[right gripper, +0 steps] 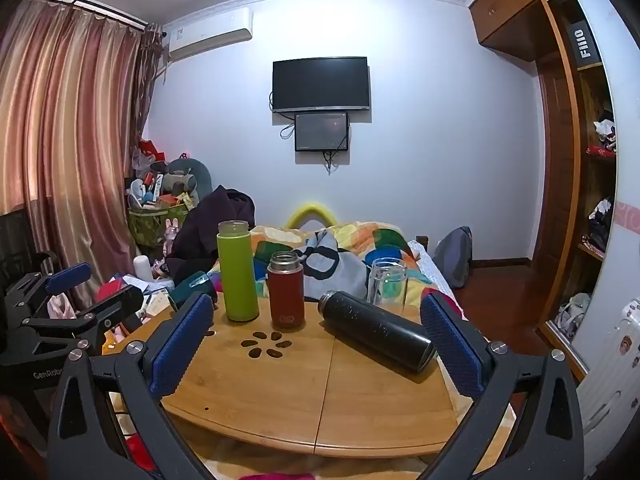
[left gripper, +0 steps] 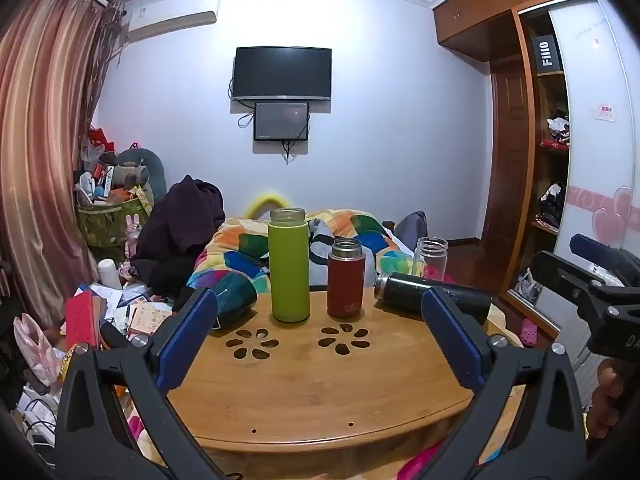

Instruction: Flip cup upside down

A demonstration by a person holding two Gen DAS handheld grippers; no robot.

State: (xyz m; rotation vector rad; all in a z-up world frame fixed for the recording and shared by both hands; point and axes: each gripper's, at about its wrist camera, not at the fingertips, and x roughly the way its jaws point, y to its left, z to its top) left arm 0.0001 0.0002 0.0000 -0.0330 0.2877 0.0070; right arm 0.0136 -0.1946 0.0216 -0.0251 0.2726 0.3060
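While both grippers' fingers (left gripper: 188, 344) (right gripper: 182, 344) gape wide, five cups (right gripper: 238, 272) occupy one table (right gripper: 280, 400).

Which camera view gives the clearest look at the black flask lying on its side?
The right wrist view: the black flask lies in full sight there, neck to base, on the wooden table. In the left wrist view, the left tool's blue pad hides its base end.

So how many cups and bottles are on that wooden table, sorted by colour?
Green: 1, the tall green bottle, upright
Red: 1, the short red flask, upright
Black: 1, the black flask, lying on its side
Clear: 1, the glass cup, upright at the far edge
Dark teal: 1, the teal cup, on its side at the table's left edge
Total: 5
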